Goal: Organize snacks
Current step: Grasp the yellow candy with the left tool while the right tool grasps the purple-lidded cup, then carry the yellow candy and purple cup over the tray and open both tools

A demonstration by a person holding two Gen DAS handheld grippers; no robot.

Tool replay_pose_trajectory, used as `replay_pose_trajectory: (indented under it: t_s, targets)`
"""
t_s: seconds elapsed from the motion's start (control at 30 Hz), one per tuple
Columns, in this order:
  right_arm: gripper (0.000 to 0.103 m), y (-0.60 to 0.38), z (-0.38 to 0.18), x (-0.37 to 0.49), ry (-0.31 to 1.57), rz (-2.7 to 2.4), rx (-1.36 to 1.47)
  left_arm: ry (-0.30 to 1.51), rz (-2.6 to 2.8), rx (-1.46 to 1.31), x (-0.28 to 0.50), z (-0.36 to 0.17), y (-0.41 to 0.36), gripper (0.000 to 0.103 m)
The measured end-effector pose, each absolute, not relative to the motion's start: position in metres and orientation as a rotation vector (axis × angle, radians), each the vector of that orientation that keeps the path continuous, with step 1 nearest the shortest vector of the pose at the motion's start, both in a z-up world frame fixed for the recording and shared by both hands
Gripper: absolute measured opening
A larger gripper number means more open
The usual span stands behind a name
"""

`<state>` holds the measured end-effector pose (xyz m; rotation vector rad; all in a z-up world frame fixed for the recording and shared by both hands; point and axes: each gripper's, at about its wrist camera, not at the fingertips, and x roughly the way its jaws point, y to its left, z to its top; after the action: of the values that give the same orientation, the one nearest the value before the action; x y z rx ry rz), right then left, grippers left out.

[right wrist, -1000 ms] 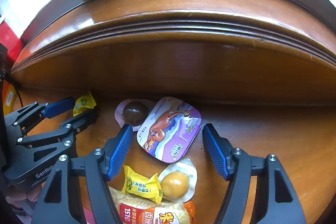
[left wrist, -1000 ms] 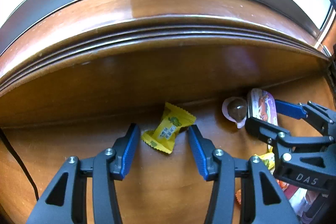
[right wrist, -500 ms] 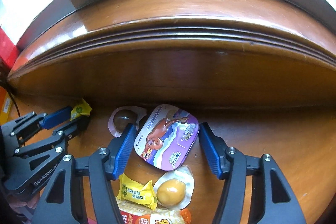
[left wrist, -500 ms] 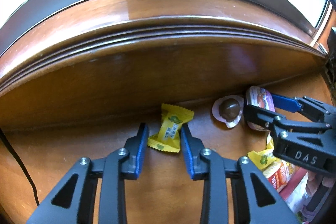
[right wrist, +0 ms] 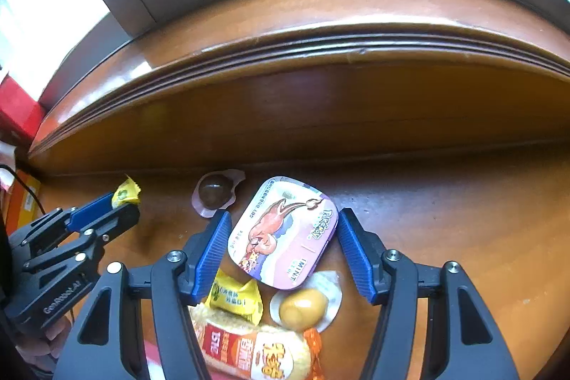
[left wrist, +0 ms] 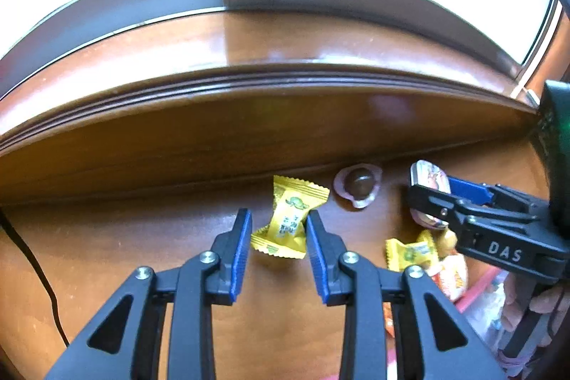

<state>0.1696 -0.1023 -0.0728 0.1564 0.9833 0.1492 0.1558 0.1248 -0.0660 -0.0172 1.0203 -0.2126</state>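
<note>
A black cable (left wrist: 34,269) runs down the left edge of the wooden desk (left wrist: 107,237). Next comes the left gripper (left wrist: 277,239): its jaws have just been closing and now stand close together on a yellow candy (left wrist: 289,219), pinching the wrapper near its nearer twisted end. The candy's long axis runs away from the gripper toward the raised back edge of the desk, tilted a little to the right, with its far crimped end fanned out. Just right of it, close to the back edge, lies a dark round chocolate in a pink wrapper (right wrist: 213,193).

Further right, the right gripper (right wrist: 281,243) has its jaws on either side of a flat purple mint tin (right wrist: 285,232). They closed in within the past second, and the tin fills the gap between them; whether both pads press it I cannot tell for sure. The tin's long axis slants from near left to far right, and its printed lid faces up. Toward the near edge of the desk, below the tin, lie a second yellow candy (right wrist: 235,298), a yellowish ball in a clear wrapper (right wrist: 302,307) and an orange snack packet (right wrist: 256,349), all bunched together.
</note>
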Motion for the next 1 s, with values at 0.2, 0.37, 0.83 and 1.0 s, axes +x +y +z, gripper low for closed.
replay_pose_trajectory:
  t_s: [0.2, 0.37, 0.83, 1.0]
  targets:
    - [0.063, -0.106, -0.063, 0.152, 0.964, 0.174, 0.162, 1.006, -0.227, -0.040, 0.142, -0.052, 0.146, 0.032]
    - [0.063, -0.107, -0.056, 0.141, 0.949, 0.198, 0.156, 0.995, -0.241, -0.043, 0.129, -0.040, 0.153, 0.032]
    - [0.063, -0.110, -0.035, 0.093, 0.945, 0.228, 0.137, 1.019, -0.268, -0.035, 0.094, -0.026, 0.165, 0.032]
    - [0.063, -0.113, -0.034, 0.076, 0.948, 0.234, 0.127, 1.032, -0.279, -0.033, 0.086, -0.026, 0.162, 0.032]
